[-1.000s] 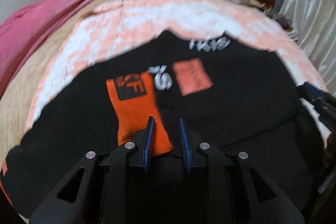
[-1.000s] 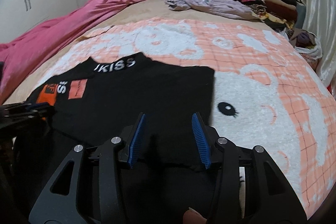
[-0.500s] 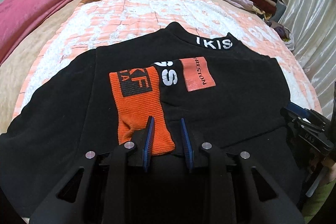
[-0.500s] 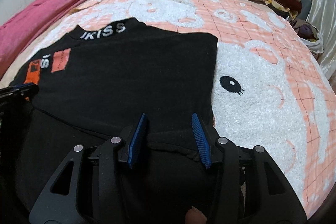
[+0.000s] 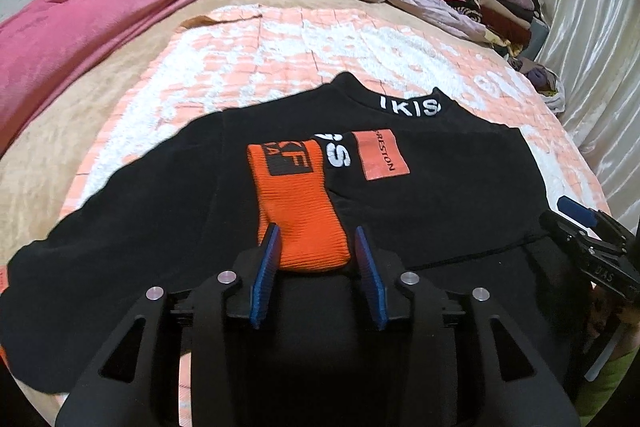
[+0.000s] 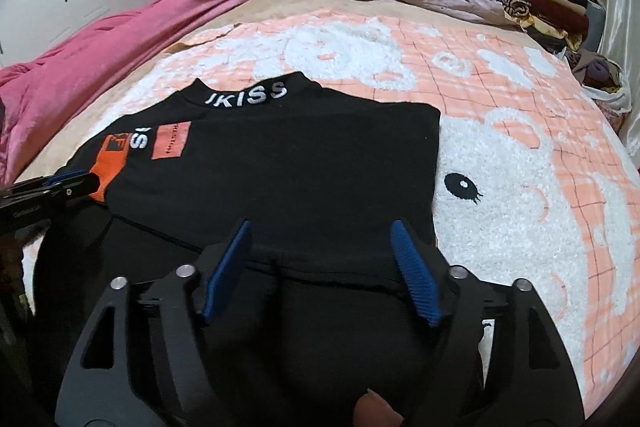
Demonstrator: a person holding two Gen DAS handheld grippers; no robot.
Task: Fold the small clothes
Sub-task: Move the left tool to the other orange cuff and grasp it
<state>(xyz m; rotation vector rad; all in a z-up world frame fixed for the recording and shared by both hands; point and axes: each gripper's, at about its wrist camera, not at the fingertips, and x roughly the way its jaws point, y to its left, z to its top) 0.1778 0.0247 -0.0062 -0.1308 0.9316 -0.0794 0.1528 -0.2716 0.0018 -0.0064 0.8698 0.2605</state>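
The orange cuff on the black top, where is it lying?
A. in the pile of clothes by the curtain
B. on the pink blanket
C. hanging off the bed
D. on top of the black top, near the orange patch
D: the orange cuff lies folded across the black top, just beside the orange patch.

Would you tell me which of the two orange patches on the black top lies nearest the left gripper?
The ribbed orange cuff, reaching down between the left gripper's fingers; the flat orange label lies farther up.
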